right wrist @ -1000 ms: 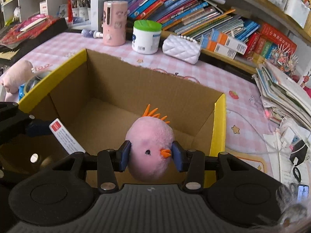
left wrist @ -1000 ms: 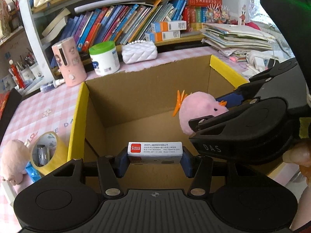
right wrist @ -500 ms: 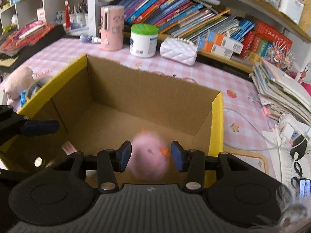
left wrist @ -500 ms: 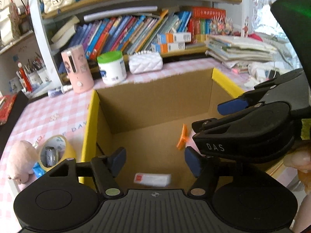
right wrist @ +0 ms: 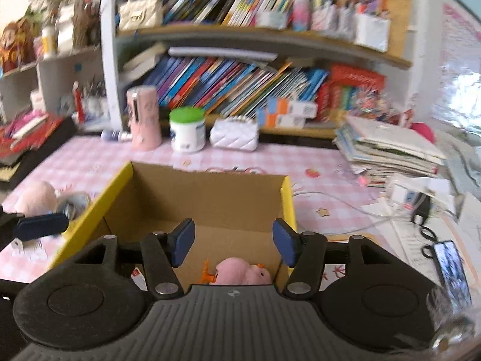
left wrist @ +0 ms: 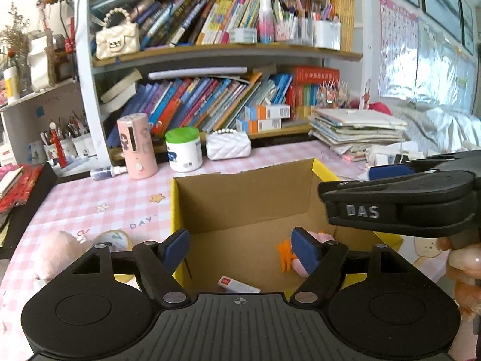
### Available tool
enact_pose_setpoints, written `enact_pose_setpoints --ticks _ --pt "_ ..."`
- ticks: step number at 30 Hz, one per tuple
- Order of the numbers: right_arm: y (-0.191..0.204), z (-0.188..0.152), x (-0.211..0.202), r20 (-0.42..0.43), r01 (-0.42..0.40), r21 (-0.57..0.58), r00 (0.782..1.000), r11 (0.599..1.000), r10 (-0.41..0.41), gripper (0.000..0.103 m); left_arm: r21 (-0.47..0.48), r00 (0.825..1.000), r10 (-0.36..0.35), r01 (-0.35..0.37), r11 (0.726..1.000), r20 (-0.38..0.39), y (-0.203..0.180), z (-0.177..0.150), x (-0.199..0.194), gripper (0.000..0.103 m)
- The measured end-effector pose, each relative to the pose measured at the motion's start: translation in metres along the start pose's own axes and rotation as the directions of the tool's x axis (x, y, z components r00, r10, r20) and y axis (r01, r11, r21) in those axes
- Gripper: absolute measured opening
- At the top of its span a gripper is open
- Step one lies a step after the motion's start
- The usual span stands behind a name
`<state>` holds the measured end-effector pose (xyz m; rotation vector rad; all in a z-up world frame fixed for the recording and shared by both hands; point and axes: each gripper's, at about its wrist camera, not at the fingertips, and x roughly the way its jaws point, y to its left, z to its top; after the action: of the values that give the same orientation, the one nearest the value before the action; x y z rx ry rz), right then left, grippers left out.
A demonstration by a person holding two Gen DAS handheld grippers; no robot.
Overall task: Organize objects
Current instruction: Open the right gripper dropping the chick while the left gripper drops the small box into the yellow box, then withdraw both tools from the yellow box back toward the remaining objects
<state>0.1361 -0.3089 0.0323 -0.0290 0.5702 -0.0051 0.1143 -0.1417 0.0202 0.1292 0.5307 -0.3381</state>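
Both grippers hang over an open cardboard box (left wrist: 240,198) with yellow-edged flaps on a pink checked tablecloth (left wrist: 99,198). The left gripper (left wrist: 240,245) has its blue-padded fingers spread wide with nothing between them, the jaws having just been opening; the right gripper (right wrist: 233,240) likewise stands parted and empty, its jaws also having just opened. On the box floor lies a small white carton with a red end label (left wrist: 237,285), flat and slightly askew near the front wall, and beside it to the right a round pink plush chick (right wrist: 240,272) with an orange crest, lying on its side. A second ago the carton was pinched in the left fingers and the chick in the right; both now rest free in the box, and both cameras sit higher, taking in more of the shelves. Left of the box lie a pale pink plush toy (left wrist: 57,252) and a roll of yellow tape (left wrist: 115,239). Farther back stand a pink cylinder (left wrist: 136,146), a green-lidded white jar (left wrist: 184,149) and a white quilted pouch (left wrist: 228,149), before a bookshelf (left wrist: 210,102) crowded with books.
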Motion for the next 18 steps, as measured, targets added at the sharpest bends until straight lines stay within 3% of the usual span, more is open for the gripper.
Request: enact_pose_setpoints --ticks 9,18 --pt "0.026 -0.032 -0.062 0.05 0.116 0.083 0.992 0.99 -0.12 0.058 -0.029 1.0 0.004 -0.004 1.0 0.003 0.027 -0.029 -0.043 0.085" --pt "0.071 -0.085 -0.088 -0.073 0.178 0.108 0.983 0.978 -0.171 0.058 -0.04 0.992 -0.001 -0.004 0.999 -0.128 0.054 -0.08 -0.071 0.085"
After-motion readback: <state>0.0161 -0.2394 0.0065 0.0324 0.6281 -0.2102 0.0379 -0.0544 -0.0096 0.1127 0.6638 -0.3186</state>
